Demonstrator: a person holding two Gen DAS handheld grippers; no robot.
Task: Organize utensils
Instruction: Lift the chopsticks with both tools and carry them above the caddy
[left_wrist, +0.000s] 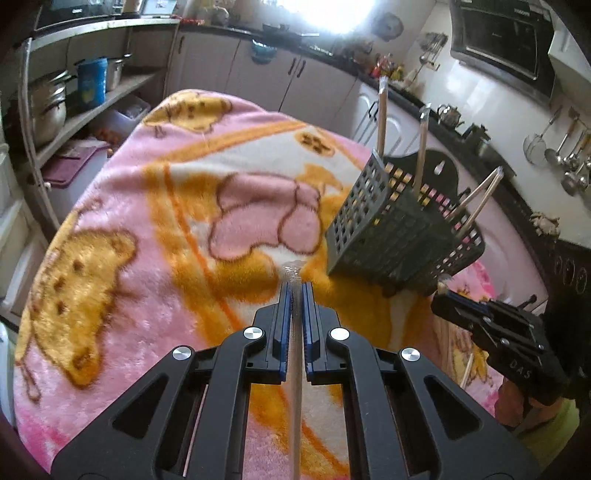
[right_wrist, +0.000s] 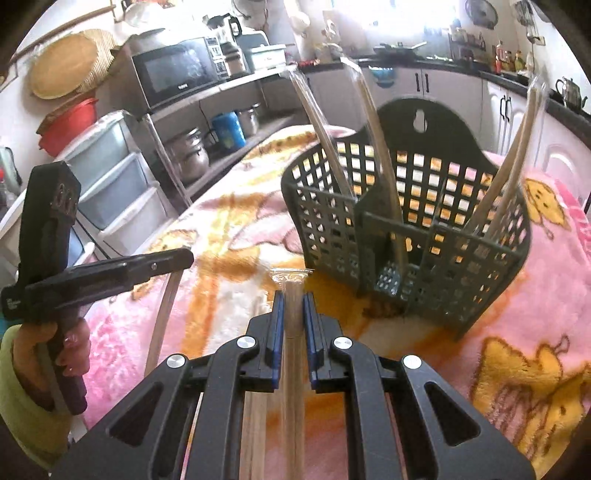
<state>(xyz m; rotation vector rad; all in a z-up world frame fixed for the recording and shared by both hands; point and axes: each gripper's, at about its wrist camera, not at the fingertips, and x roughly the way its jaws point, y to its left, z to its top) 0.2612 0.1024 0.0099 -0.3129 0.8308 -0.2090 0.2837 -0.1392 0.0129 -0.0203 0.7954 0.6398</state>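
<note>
Holding one wrapped pair of wooden chopsticks each, two hand-held grippers hover above a desk draped in a pink and orange fleece blanket (left_wrist: 155, 206). The left gripper (left_wrist: 296, 291) has its jaws pressed nearly together on a thin chopstick pack (left_wrist: 295, 387), whose clear plastic tip pokes out just past the blue pads. The right gripper (right_wrist: 293, 299) has its jaws pinching a thicker chopstick pack (right_wrist: 293, 369), its crinkled wrapper end showing in front of the pads; another wooden stick runs just beside it below the jaws, and whether it is held too cannot be told. Ahead of both stands a dark grey plastic utensil basket (right_wrist: 476, 258) with a lattice wall, a tall back panel with a hanging hole, and inner dividers. Several wrapped chopstick pairs already lean inside it: two (right_wrist: 325, 140) in the left compartment and two (right_wrist: 517, 155) in the right one, seen from the right wrist. The basket rests on the blanket near both grippers but touches neither. A hand in a yellow-green sleeve (right_wrist: 22, 387) grips the left tool's handle. Judging from this, the sorting is partly done: four pairs are stowed, and the two held packs are not yet in the basket. No other loose utensils show on the blanket.
</note>
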